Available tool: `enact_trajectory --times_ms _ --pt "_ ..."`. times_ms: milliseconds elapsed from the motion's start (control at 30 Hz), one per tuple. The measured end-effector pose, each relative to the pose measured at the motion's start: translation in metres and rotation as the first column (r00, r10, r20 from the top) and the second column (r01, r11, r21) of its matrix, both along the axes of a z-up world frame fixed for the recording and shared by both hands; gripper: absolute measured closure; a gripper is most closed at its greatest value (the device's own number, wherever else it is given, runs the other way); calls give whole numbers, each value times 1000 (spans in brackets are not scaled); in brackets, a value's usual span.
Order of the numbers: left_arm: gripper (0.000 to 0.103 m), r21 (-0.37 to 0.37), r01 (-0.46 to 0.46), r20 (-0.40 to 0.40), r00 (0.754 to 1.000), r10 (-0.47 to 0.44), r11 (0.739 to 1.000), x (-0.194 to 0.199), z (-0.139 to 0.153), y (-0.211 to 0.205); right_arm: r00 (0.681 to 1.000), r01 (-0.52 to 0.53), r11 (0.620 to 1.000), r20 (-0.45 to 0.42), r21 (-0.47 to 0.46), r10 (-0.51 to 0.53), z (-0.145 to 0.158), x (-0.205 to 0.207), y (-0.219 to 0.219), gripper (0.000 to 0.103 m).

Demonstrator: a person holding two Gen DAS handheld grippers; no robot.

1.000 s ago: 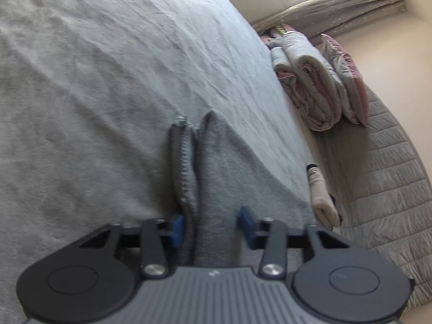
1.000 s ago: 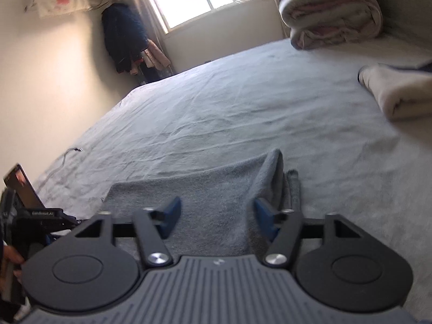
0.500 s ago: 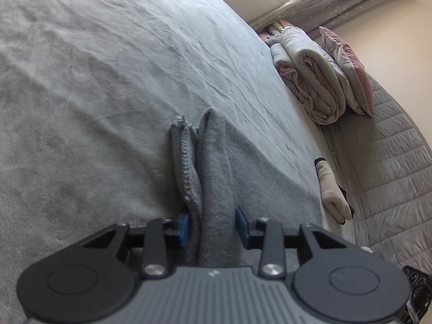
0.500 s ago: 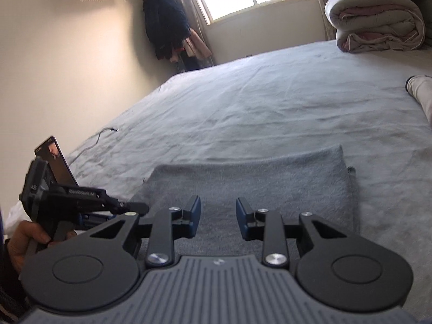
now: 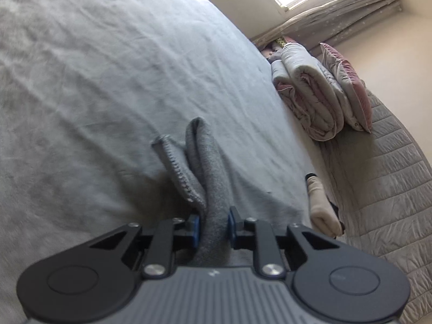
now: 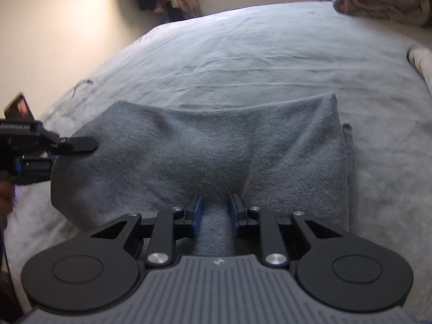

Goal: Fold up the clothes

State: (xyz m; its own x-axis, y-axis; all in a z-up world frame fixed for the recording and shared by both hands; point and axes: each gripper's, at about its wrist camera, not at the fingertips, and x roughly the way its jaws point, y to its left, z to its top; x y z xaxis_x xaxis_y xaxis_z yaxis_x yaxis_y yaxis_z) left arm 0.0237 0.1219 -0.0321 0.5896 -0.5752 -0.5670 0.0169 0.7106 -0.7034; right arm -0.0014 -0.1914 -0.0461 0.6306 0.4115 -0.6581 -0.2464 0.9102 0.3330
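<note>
Right at our fingertips, the left gripper (image 5: 213, 225) is clamped on a bunched edge of the grey garment (image 6: 205, 156), and the right gripper (image 6: 215, 212) pinches the near edge of the same cloth — both sets of jaws have just been closing, with fabric pressed between the blue pads. We judge that the two grips sit on separate points of one edge so the cloth can be raised evenly and carried over for a fold. The garment lies on the bed (image 6: 243, 54), already doubled, its near part lifted while the far edge rests on the bedding. Just beyond, off to the side, a rolled pale sock (image 5: 321, 205) sits near the bed's edge. Farthest away, folded quilts (image 5: 310, 97) are stacked under the window — well apart from the work.
</note>
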Motion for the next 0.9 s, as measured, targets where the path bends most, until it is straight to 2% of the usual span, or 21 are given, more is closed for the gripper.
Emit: enact_trajectory --times_ms 67,233,533,633,733,833,900 --pt "83 10 11 -1 1000 -11 1000 -1 12 -10 1000 20 996 -22 83 -18 0 1 -11 80" --pt "83 32 55 -7 998 -55 998 7 37 -44 995 67 964 -87 258 -46 4 3 -36 70" --pt "83 38 118 -71 991 -115 992 31 50 -112 976 185 857 -188 481 -106 9 7 -71 54" --pt "85 -8 157 -102 982 -157 988 36 47 -133 964 238 811 -229 534 -133 5 9 -86 54" --pt "85 -145 200 -131 967 -219 969 39 45 -149 954 274 788 -259 552 -151 1 8 -98 54" --pt "85 -169 229 -93 965 -247 959 35 57 -159 948 291 751 -282 593 -145 -3 5 -105 54" --pt "85 -151 235 -55 968 -245 960 30 67 -158 946 297 738 -290 606 -143 -2 1 -109 54"
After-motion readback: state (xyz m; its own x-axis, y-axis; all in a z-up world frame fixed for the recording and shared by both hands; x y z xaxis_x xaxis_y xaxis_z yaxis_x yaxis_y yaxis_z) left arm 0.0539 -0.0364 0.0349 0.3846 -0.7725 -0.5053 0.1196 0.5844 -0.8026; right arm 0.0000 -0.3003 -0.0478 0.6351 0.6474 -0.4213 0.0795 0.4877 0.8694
